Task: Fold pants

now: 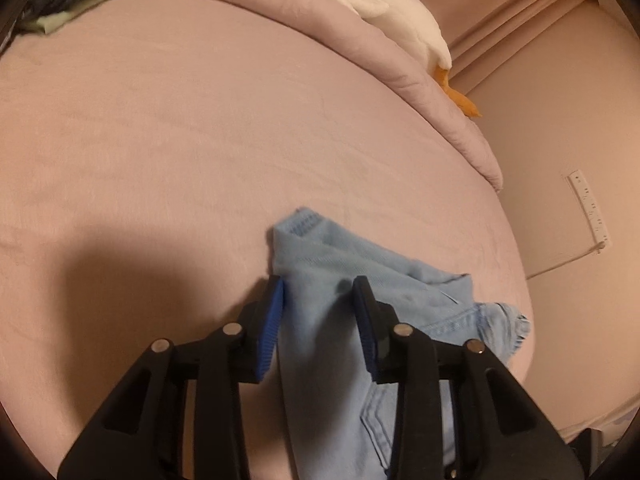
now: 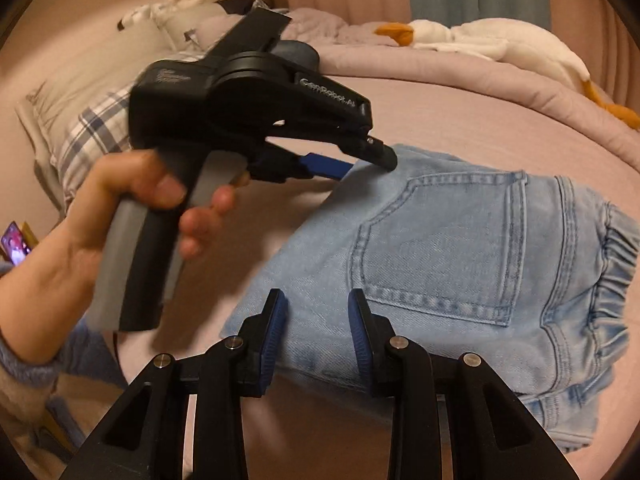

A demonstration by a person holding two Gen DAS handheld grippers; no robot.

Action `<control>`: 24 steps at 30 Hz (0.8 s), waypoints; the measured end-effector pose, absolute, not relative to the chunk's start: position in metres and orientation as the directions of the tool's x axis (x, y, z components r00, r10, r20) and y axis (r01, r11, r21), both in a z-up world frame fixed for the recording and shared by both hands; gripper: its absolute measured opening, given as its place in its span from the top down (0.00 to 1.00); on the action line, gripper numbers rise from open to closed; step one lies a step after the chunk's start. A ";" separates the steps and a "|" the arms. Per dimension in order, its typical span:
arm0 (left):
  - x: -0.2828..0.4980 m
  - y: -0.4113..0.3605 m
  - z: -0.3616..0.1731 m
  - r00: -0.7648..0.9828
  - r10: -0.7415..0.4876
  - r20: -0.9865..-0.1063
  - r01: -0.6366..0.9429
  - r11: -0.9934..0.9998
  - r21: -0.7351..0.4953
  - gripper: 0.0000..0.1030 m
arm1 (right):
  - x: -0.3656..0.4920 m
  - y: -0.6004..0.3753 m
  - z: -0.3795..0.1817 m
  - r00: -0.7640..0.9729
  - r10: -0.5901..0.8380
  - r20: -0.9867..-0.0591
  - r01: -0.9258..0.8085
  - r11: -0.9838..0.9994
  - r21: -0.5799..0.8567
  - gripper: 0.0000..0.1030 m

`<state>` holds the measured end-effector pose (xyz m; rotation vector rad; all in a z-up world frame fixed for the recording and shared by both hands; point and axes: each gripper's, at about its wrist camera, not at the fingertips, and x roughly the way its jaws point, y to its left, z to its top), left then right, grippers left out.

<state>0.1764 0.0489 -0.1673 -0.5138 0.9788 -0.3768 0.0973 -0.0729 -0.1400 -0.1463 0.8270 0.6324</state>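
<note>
The pants [image 2: 460, 264], light blue denim, lie folded into a compact bundle on the pink bed sheet [image 2: 460, 120]. In the right wrist view they fill the centre and the 3 to 5 o'clock part, back pocket [image 2: 440, 244] facing up and the gathered elastic waistband [image 2: 616, 256] at 3 o'clock. In the left wrist view the same pants [image 1: 320, 320] run from 6 o'clock up toward the centre, a folded corner pointing to 12 o'clock.

The left gripper [image 1: 319, 292] hangs right over that corner, its blue-padded jaws spread apart with denim showing between them; the fingers do not pinch the cloth. Seen from the right wrist camera, this left gripper [image 2: 370, 166] comes in from 10 o'clock, its tips at the far edge of the pants, held by the left hand [image 2: 132, 208].

The right gripper [image 2: 318, 312] stands at the near edge of the pants at 6 o'clock, jaws parted, cloth lying between and beneath the pads, not squeezed.

Farther out, a pink quilt [image 2: 500, 76] rims the sheet from 12 to 2 o'clock, with a white plush goose [image 2: 480, 40] lying on it. A plaid pillow [image 2: 96, 132] sits at 9 o'clock.
</note>
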 end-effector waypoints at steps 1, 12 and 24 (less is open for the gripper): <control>0.178 0.049 -0.168 0.519 -0.509 -0.687 0.068 0.825 -0.561 0.69 | 0.098 -0.073 -0.141 0.500 0.469 -0.728 -0.580 0.806 0.121 0.69; 0.205 0.047 -0.158 0.547 -0.459 -0.700 0.044 0.851 -0.523 0.76 | 0.097 -0.078 -0.140 0.490 0.480 -0.728 -0.569 0.809 0.150 0.69; 0.118 0.049 -0.123 0.596 -0.405 -0.693 0.111 0.897 -0.429 0.31 | 0.104 -0.191 -0.096 0.637 0.479 -0.604 -0.332 0.877 0.347 0.46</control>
